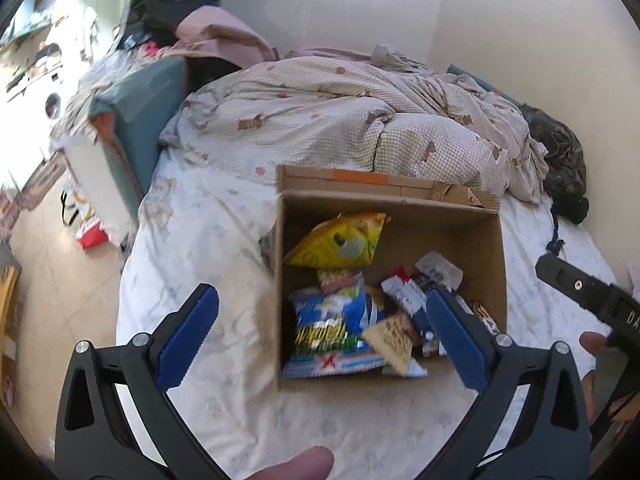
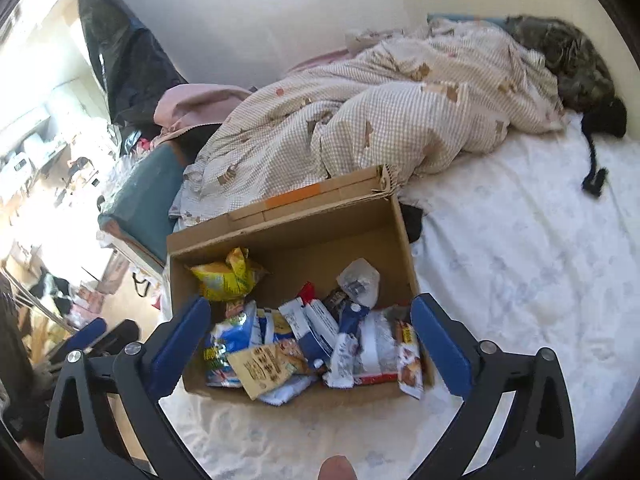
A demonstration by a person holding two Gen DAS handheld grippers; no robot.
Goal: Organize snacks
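Observation:
An open cardboard box [image 1: 496, 248] sits on the white bed sheet and holds several snack packets. A yellow bag [image 1: 340, 240] leans at its back left, a blue bag [image 1: 332, 332] lies at its front, with smaller packets [image 1: 404, 292] to the right. My left gripper [image 1: 324, 316] is open and empty, above the box's front left. In the right wrist view the box [image 2: 400, 232] shows the yellow bag [image 2: 226, 276] and several packets [image 2: 320, 328]. My right gripper [image 2: 310, 340] is open and empty over the box's front; its body shows in the left wrist view [image 1: 592, 296].
A crumpled checked duvet [image 1: 360, 120] lies behind the box. A dark camouflage garment [image 1: 564, 156] lies at the bed's far right by the wall. A teal chair [image 1: 136, 120] piled with clothes stands left of the bed. The floor [image 1: 60, 280] at left holds bags.

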